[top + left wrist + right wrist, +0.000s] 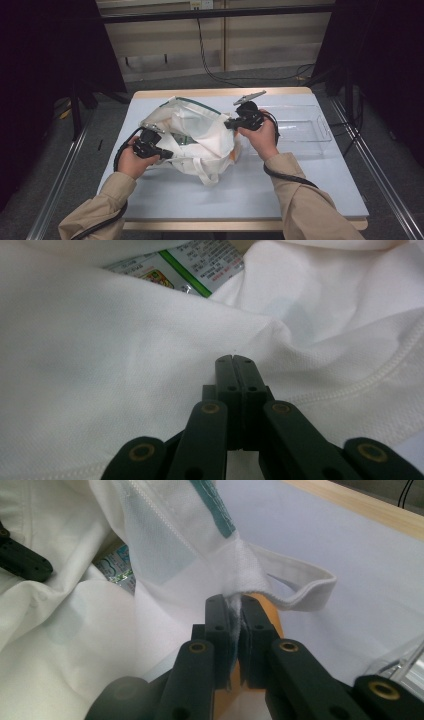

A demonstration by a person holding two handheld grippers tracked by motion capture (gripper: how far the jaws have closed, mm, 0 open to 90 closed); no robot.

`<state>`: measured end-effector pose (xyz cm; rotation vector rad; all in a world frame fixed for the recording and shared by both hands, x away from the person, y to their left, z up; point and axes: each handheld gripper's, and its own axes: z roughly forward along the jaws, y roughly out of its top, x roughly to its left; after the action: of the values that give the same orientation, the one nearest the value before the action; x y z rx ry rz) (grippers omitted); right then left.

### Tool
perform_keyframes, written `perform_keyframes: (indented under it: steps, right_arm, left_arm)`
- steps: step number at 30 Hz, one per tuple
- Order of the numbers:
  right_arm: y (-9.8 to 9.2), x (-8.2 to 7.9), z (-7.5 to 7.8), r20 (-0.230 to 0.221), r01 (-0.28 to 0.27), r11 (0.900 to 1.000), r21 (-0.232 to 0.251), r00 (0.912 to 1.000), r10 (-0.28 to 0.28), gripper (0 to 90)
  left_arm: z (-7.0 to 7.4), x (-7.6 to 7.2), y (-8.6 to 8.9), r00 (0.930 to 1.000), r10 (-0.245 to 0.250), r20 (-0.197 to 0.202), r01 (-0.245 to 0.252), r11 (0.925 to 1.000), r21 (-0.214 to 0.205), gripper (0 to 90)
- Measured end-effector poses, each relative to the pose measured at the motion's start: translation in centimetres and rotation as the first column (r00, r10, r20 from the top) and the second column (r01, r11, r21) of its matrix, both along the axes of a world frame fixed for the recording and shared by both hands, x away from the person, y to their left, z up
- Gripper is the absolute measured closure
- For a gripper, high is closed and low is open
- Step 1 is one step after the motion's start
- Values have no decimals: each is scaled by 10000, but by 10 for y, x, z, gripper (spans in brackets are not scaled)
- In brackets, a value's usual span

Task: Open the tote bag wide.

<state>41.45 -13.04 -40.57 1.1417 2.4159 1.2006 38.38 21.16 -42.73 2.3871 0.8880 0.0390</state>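
Both grippers pinch the white bag.
Left gripper and right gripper clamp its fabric; thin grip may slip, dropping the packet deeper.

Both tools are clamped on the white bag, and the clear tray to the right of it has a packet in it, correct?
Not quite. The clear tray is empty in the high view; the packet sits inside the white bag. Left tool and right tool are clamped on it.

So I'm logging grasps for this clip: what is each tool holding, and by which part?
The right tool pinches the white bag at its rim seam, beside a handle loop. The left tool is shut against the bag's cloth; whether cloth is caught cannot be told.
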Motion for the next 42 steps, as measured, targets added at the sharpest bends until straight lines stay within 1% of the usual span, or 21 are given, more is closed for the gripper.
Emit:
perform_keyframes:
  steps: [1,2,3,6,8,9,13,17,21,22,24,26,28,29,32,33,35,36,38,41,42]
  right_arm:
    - [-2,1,-1,8,19,10000,-3,10000,-19,844]
    - [-2,2,-2,-40,86,10000,-40,10000,-86,844]
    - [-3,3,-3,-76,91,9999,49,9999,-91,844]
    - [-5,5,-5,-130,164,9999,-56,9998,-164,844]
    - [-6,7,-7,-219,232,9997,-80,9995,-233,845]
    - [-7,7,-9,-252,230,9997,-36,9994,-231,845]
    - [-11,10,-13,-340,427,9991,-41,9985,-428,846]
    - [-12,12,-16,-396,553,9983,-169,9977,-559,846]
    - [-12,13,-18,-438,610,9978,-242,9971,-621,846]
    - [-12,14,-19,-437,572,9980,-258,9973,-583,846]
    - [-13,15,-20,-467,636,9976,-281,9968,-649,846]
    - [-13,15,-21,-478,635,9975,-310,9967,-650,845]
    - [-14,15,-22,-526,629,9978,-191,9966,-638,845]
    - [-14,15,-21,-536,656,9976,-217,9963,-666,845]
    - [-15,15,-21,-577,525,9986,-34,9970,-526,845]
    - [-15,14,-20,-484,436,9990,-85,9979,-440,846]
    - [-15,13,-18,-478,360,9993,-35,9982,-361,845]
    - [-14,12,-17,-422,327,9995,-45,9986,-329,845]
    - [-14,10,-16,-338,238,9997,-33,9991,-239,845]
    - [-13,9,-14,-237,76,10000,-34,9997,-77,844]
    - [-12,9,-13,-214,61,10000,-64,9998,-62,845]
  left_arm:
    - [0,0,1,10000,-82,-8,82,10000,20,900]
    - [-1,-1,1,10000,48,-15,-48,10000,-50,900]
    - [-1,-1,2,10000,-4,-2,4,10000,-8,900]
    - [-3,-3,3,10000,-10,45,10,10000,-4,900]
    - [-3,-4,3,10000,77,46,-77,9999,-93,900]
    - [-3,-4,4,10000,-26,31,26,10000,-73,900]
    - [-3,-5,5,10000,32,33,-32,10000,-63,900]
    - [-4,-6,6,9999,-78,101,77,9999,65,900]
    - [-6,-7,5,10000,-44,81,44,10000,58,900]
    - [-6,-7,5,10000,-73,66,73,9999,99,900]
    - [-7,-7,5,10000,25,0,-25,10000,20,900]
    - [-7,-7,6,9999,-103,-9,103,9999,81,900]
    - [-7,-7,6,9999,-129,-43,129,9999,98,900]
    - [-7,-7,6,9999,-96,-68,96,9999,71,900]
    - [-7,-7,7,9999,27,-120,-27,10000,-6,900]
    - [-6,-7,7,9999,92,-102,-93,9999,-100,900]
    - [-3,-5,9,9999,102,11,-102,9995,-296,900]
    - [-1,-4,8,9997,187,165,-179,9987,-470,900]
    - [4,-3,7,9989,356,317,-331,9965,-771,900]
    - [12,0,4,9971,340,683,-281,9959,-862,895]
    - [14,1,2,9956,452,816,-379,9954,-885,862]
